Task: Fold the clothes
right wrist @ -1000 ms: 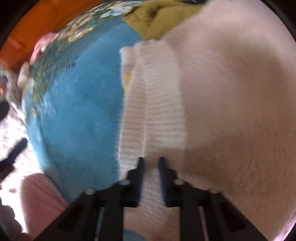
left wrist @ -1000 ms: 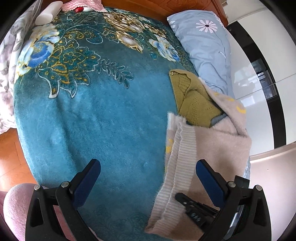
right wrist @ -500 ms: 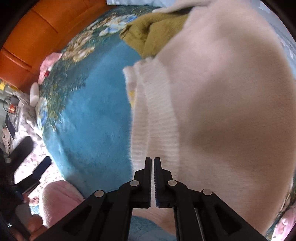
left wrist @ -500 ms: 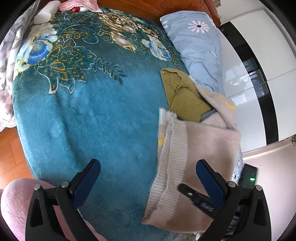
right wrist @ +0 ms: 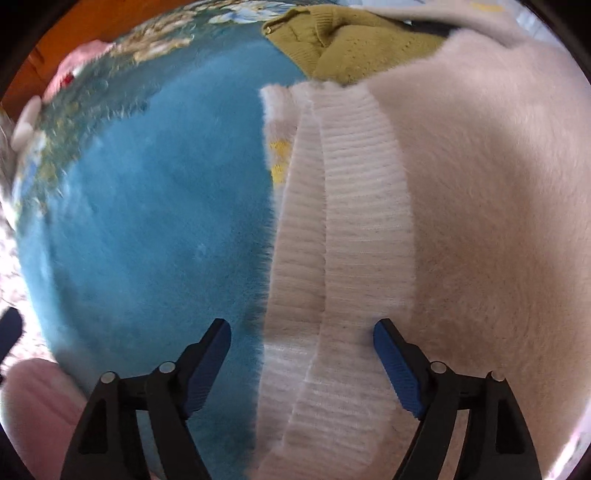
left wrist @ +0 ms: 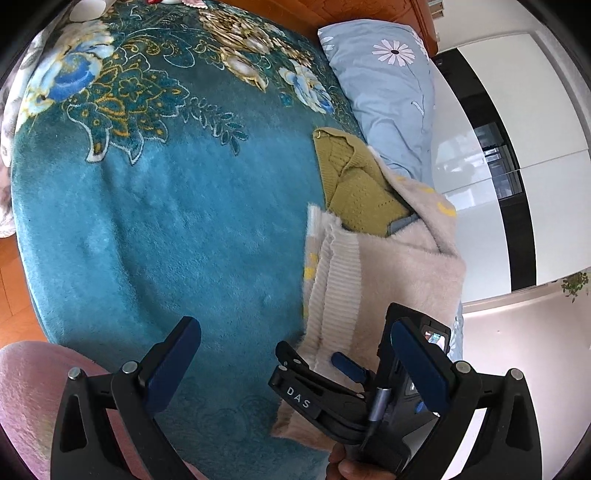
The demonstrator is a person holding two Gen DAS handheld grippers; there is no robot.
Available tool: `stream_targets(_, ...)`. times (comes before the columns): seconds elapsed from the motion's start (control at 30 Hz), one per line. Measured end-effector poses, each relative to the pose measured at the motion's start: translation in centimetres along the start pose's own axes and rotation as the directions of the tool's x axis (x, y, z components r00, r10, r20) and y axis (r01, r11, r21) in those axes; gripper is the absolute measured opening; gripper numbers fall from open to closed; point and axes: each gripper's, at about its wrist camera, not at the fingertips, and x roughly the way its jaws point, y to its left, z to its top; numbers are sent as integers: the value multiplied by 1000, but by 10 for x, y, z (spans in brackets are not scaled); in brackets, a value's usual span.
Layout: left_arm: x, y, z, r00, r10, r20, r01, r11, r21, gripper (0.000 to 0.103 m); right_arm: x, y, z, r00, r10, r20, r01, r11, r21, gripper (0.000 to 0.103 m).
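Note:
A fuzzy beige sweater (left wrist: pixel 399 266) lies folded at the right side of the teal floral blanket (left wrist: pixel 166 206), its ribbed hem toward me. An olive knit garment (left wrist: pixel 354 184) lies under its far end. My right gripper (right wrist: pixel 301 354) is open, its jaws spread over the ribbed hem (right wrist: pixel 347 236) of the sweater (right wrist: pixel 480 221) and holding nothing. It also shows in the left wrist view (left wrist: pixel 332 365), at the sweater's near edge. My left gripper (left wrist: pixel 295 354) is open and empty above the blanket's near edge.
A light blue pillow with daisy print (left wrist: pixel 391 85) lies beyond the clothes at the right. An orange wooden headboard (left wrist: pixel 369 11) stands at the far end. White and black wardrobe doors (left wrist: pixel 517 147) are at the right. The olive garment (right wrist: pixel 351 40) and blanket (right wrist: pixel 166 206) show in the right wrist view.
My right gripper was shut on the sweater's ribbed hem and has now opened, letting it go. The sweater lies flat. My left gripper stayed open, shifting only slightly.

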Motion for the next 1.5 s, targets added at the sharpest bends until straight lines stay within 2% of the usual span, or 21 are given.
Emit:
stream_targets(0.1, 3, 3, 0, 1000, 2, -11, -2, 1000, -2, 103, -3, 1, -1, 1000, -18, 5, 18, 1000, 1, 76)
stream_targets(0.13, 4, 4, -1, 1000, 1, -14, -1, 1000, -5, 103, -5, -2, -1, 1000, -18, 3, 18, 1000, 10, 64)
stream_targets(0.2, 6, 5, 0, 1000, -2, -19, 1, 1000, -12, 103, -9, -14, 0, 1000, -3, -6, 4, 999, 45, 50)
stream_targets(0.23, 7, 6, 0, 1000, -2, -20, 2, 1000, -13, 103, -12, -20, 0, 1000, 4, -10, -3, 998, 62, 39)
stream_targets(0.33, 8, 7, 0, 1000, -1, -23, 1, 1000, -14, 103, -21, -36, -2, 999, 49, -13, -48, 994, 102, 15)
stream_targets(0.37, 8, 7, 0, 1000, 0, -24, -1, 1000, -14, 103, -25, -41, -4, 998, 66, -12, -65, 991, 114, 11)
stream_targets(0.57, 8, 5, -2, 1000, 14, -28, -14, 1000, 2, 103, -71, -65, 0, 986, 157, 64, -164, 977, 137, 9)
stream_targets(0.7, 10, 1, -5, 999, 27, -35, -26, 999, 21, 103, -130, -121, -4, 959, 208, 193, -246, 947, 205, 9)
stream_targets(0.8, 11, -3, -8, 999, 36, -40, -35, 999, 41, 103, -179, -178, -12, 937, 168, 306, -250, 934, 255, 9)
stream_targets(0.87, 13, -6, -11, 998, 45, -46, -42, 997, 59, 103, -204, -213, -16, 927, 102, 362, -220, 928, 300, 9)
stream_targets(0.93, 14, -10, -13, 997, 54, -51, -50, 996, 75, 103, -217, -253, -33, 922, 32, 385, -189, 906, 377, 8)
stream_targets(1.0, 16, -13, -15, 996, 66, -57, -61, 994, 91, 103, -216, -294, -57, 928, -37, 372, -156, 866, 475, 8)
stream_targets(1.13, 21, -17, -18, 993, 92, -69, -85, 990, 109, 103, -179, -355, -114, 961, -117, 249, -76, 757, 649, 8)
stream_targets(1.23, 24, -20, -21, 990, 117, -79, -107, 987, 120, 103, -133, -377, -152, 988, -65, 139, -60, 670, 740, 8)
stream_targets(1.3, 25, -22, -22, 987, 137, -84, -125, 984, 130, 103, -103, -388, -175, 997, -12, 81, -57, 609, 791, 8)
stream_targets(1.37, 27, -25, -24, 984, 157, -88, -144, 979, 141, 103, -90, -386, -181, 997, 29, 70, -74, 587, 806, 8)
stream_targets(1.43, 30, -28, -27, 980, 176, -90, -161, 975, 156, 103, -89, -384, -178, 995, 43, 90, -98, 599, 794, 8)
stream_targets(1.5, 33, -32, -29, 977, 192, -91, -174, 970, 171, 103, -96, -379, -165, 993, 28, 119, -110, 628, 771, 9)
